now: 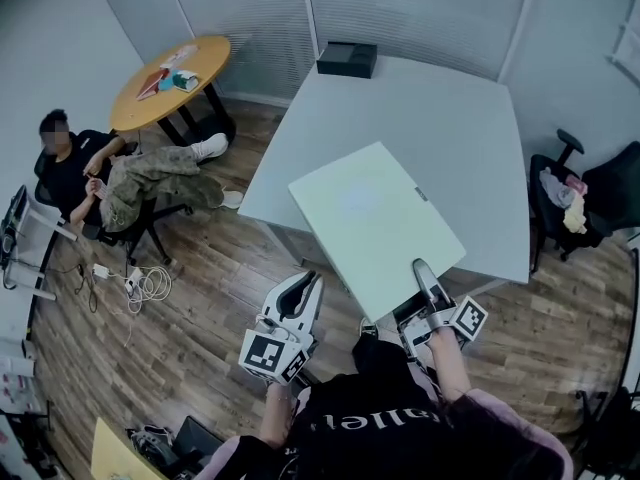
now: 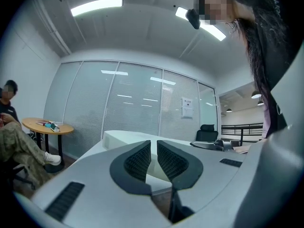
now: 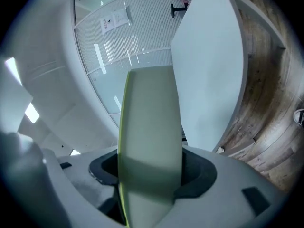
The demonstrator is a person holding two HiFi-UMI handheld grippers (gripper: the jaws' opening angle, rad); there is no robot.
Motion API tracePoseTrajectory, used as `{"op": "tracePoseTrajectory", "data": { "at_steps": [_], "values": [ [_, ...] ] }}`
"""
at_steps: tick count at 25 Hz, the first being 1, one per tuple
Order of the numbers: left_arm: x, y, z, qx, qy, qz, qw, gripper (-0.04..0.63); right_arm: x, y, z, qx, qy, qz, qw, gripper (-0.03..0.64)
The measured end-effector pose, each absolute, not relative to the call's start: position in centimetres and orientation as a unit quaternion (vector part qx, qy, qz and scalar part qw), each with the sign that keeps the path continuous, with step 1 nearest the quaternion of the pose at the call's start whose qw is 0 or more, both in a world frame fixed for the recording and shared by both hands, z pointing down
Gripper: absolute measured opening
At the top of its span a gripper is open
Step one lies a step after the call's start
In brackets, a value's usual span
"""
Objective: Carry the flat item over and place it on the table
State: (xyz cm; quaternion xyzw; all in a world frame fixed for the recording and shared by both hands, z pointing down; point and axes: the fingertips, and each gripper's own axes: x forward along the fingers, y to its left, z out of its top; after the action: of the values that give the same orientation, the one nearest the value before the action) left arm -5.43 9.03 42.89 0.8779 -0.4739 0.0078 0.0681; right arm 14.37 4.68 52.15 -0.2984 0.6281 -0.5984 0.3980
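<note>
A flat pale green board (image 1: 375, 218) hangs tilted over the near corner of the grey table (image 1: 450, 118). My right gripper (image 1: 425, 278) is shut on the board's near edge, and in the right gripper view the board (image 3: 152, 127) runs edge-on between the two jaws of the right gripper (image 3: 152, 170). My left gripper (image 1: 305, 286) is off to the left of the board, over the wooden floor, and does not touch it. In the left gripper view the left gripper (image 2: 153, 158) has its ribbed pads (image 2: 138, 160) almost together with nothing between them.
A black box (image 1: 347, 58) sits at the table's far edge. A round wooden table (image 1: 172, 78) and a seated person (image 1: 110, 178) are at the left, with cables (image 1: 150, 286) on the floor. An office chair (image 1: 575, 193) with clothes stands at the right.
</note>
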Motion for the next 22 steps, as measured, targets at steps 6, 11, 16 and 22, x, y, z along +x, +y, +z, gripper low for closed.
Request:
{"op": "tracePoseTrajectory", "data": {
  "at_steps": [6,11,16,22],
  "values": [
    [-3.8,2.2,42.7,0.875,-0.480,0.018,0.064,0.058,15.5,-2.4,52.4,-0.294,0.636,-0.601,0.385,0.290],
    [-2.6,-1.3,42.5,0.869,-0.490,0.026,0.057,0.058,16.4,-6.4,53.1,-0.285,0.634,-0.608,0.382,0.290],
    [-2.8,-2.6,42.7,0.866,-0.495,0.040,0.062,0.058,15.8,-8.4,53.7,-0.280,0.627,-0.620,0.379,0.290],
    [-3.5,-4.6,43.2,0.862,-0.501,0.041,0.070,0.058,15.2,-10.3,54.3,-0.280,0.626,-0.626,0.371,0.290]
  ]
}}
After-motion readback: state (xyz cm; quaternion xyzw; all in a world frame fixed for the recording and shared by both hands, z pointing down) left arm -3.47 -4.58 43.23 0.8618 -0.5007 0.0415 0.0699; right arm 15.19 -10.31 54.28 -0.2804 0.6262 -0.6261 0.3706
